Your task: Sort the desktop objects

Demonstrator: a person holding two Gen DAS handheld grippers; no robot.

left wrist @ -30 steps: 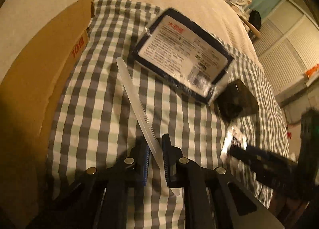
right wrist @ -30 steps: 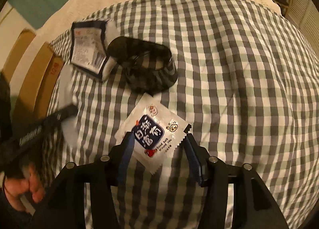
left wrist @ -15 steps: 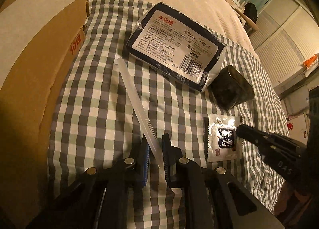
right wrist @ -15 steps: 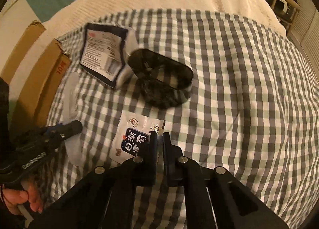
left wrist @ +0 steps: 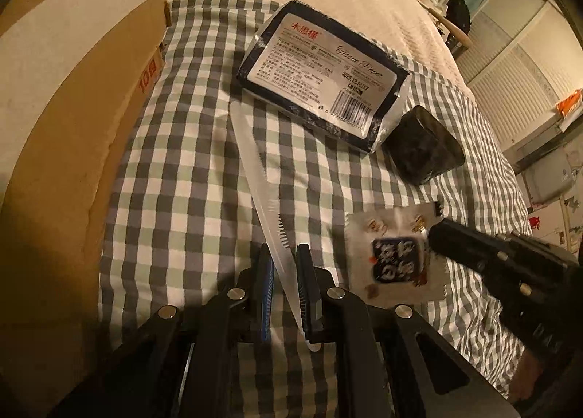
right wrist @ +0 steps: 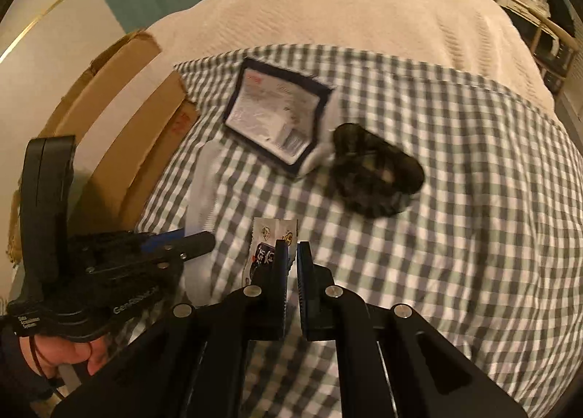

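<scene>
My left gripper (left wrist: 284,254) is shut on a white plastic serrated knife (left wrist: 255,166), which points away over the checked cloth (left wrist: 175,177). My right gripper (right wrist: 291,250) is shut on the edge of a white snack sachet (right wrist: 269,239) with a dark blue label and holds it above the cloth. The sachet (left wrist: 393,254) and the right gripper (left wrist: 433,236) also show in the left wrist view. A tissue paper pack (left wrist: 320,75) and a dark hair scrunchie (left wrist: 422,152) lie further back.
A cardboard box (left wrist: 73,119) stands along the left edge of the cloth. The cloth lies on a cream bedspread (right wrist: 346,14). Shelves and furniture stand at the far right.
My right gripper closed on the sachet and lifted it off the cloth, moving back and up. My left gripper kept its hold on the knife.
</scene>
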